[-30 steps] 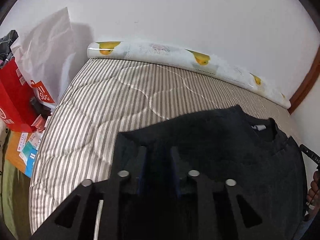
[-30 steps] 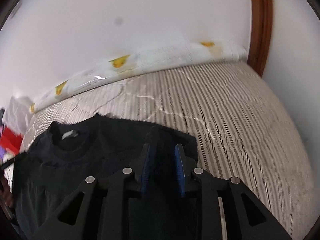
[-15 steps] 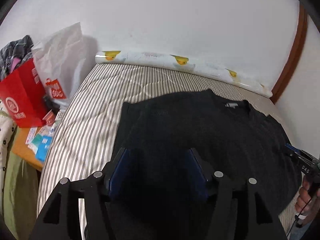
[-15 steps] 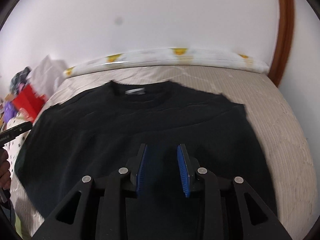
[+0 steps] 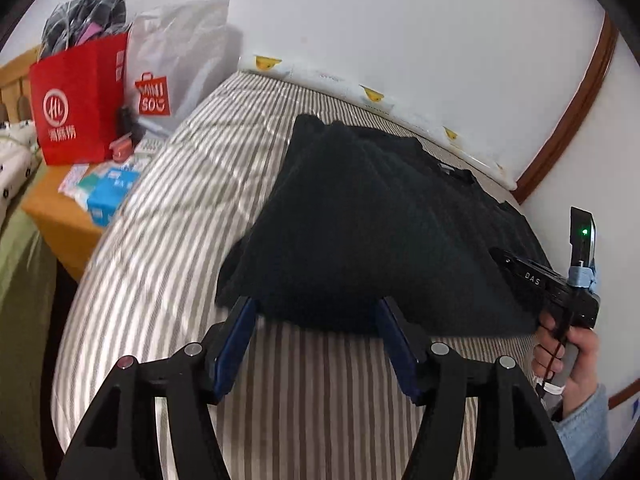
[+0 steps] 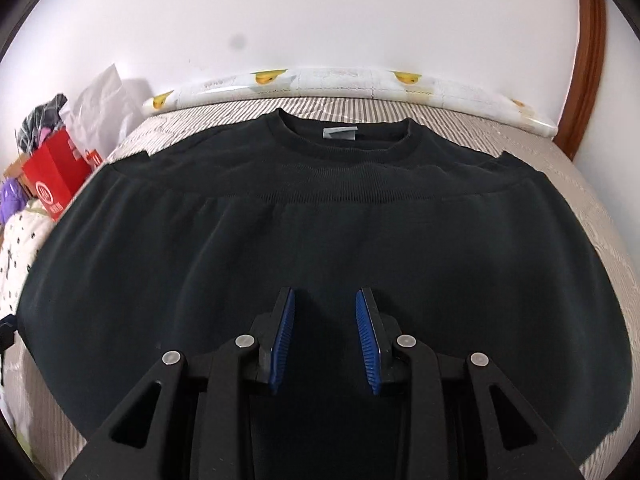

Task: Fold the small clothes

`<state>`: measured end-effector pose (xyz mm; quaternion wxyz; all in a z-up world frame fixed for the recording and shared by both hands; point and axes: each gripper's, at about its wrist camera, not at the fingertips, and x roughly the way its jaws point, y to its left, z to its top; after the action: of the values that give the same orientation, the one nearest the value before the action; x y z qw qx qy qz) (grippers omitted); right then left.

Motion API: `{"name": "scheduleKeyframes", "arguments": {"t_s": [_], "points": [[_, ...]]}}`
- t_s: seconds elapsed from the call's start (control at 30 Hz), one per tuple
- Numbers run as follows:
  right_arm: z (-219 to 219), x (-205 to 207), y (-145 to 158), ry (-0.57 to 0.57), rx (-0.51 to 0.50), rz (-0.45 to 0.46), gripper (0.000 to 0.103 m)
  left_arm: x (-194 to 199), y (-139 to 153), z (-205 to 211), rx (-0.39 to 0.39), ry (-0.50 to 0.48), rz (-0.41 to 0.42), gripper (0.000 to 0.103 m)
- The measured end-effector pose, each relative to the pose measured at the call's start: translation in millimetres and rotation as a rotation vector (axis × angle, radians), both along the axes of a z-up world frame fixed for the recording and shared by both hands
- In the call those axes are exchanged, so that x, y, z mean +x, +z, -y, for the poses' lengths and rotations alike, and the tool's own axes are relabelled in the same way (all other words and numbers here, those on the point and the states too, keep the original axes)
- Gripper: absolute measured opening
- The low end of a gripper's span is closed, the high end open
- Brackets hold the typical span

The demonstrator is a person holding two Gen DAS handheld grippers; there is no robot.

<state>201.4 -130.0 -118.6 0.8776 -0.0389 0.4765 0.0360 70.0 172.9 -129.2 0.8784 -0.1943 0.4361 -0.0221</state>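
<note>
One black sweatshirt (image 6: pixel 320 232) is seen spread on the striped bed (image 5: pixel 168 240), collar toward twelve o'clock by the wall and hem at six o'clock. The left gripper (image 5: pixel 316 344) is held wide over bare mattress just short of the hem with nothing between its jaws, and the right gripper (image 6: pixel 325 340), narrower, is held above the lower cloth, also empty. Only the top layer could be pinched at the hem, or the cloth dragged crooked, should the two grippers close unevenly. One red bag (image 5: pixel 76 100) and one white bag (image 5: pixel 176 56) are counted at ten o'clock.
</note>
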Motion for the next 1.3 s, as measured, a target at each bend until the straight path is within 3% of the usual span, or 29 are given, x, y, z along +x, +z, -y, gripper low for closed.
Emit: {"name": "scheduleKeyframes", "arguments": {"t_s": [0.17, 0.27, 0.4, 0.57, 0.67, 0.9, 1.07, 1.3], "points": [[1, -31, 3, 0.031, -0.038, 0.003, 0.031, -12, -15, 4, -0.065, -0.015, -0.003, 0.062], [-3, -50, 5, 0.046, -0.076, 0.015, 0.032, -13, -26, 0, -0.167, 0.012, 0.004, 0.062], [-6, -70, 6, 0.058, -0.107, 0.029, 0.032, -9, -30, -3, -0.219, 0.036, 0.038, 0.062], [-4, -84, 7, 0.049, -0.103, 0.03, 0.032, 2, -38, -13, -0.339, 0.081, 0.063, 0.063], [-4, -90, 9, 0.051, -0.095, 0.029, 0.032, 10, -37, -13, -0.338, 0.087, 0.055, 0.063], [4, -97, 19, 0.067, -0.051, -0.002, 0.033, 31, -30, -4, -0.236, 0.111, 0.015, 0.06], [24, -114, 28, 0.05, 0.011, 0.01, 0.033, 37, -18, 4, -0.129, 0.141, 0.0, 0.032], [51, -135, 42, 0.018, -0.079, 0.057, 0.033, 42, 23, 34, 0.074, 0.128, 0.063, 0.025]]}}
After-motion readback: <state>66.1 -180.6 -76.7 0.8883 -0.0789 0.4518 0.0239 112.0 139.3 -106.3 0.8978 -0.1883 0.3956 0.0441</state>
